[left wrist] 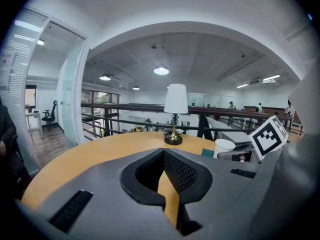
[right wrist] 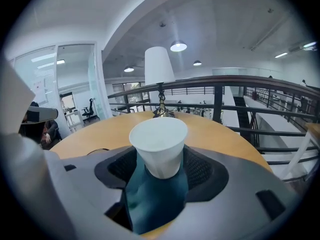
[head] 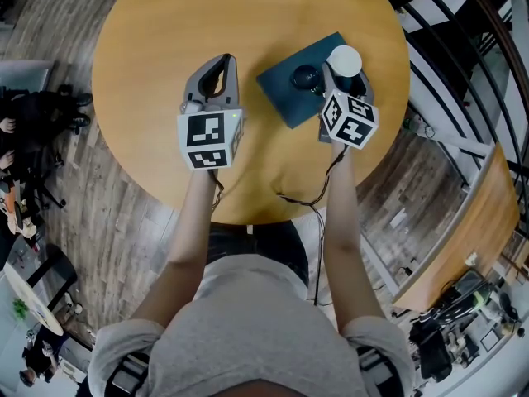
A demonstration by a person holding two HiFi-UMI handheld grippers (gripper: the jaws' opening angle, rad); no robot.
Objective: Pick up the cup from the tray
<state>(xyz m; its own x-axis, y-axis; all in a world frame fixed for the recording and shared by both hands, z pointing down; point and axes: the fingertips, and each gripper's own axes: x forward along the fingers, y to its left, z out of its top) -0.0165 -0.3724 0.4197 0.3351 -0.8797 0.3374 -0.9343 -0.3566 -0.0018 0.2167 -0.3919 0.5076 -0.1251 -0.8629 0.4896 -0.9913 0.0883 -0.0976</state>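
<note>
Right claw (right wrist: 161,166) is pinching the white paper cup (right wrist: 159,144) low on its wall. The cup is upright over the right end of the teal tray (head: 285,102); I can't tell whether its base is clear of the tray. Left claw (left wrist: 162,156) is pressed together with nothing in it, over the table (head: 157,31). My worry is the thin paper: squeeze harder and it buckles. Held this low, a tilt could tip it out or bump the dark round thing (head: 306,77) beside it.

bright, even | ceiling lights (left wrist: 161,70) overhead | fisheye edge warp, dark corners | sharp
</note>
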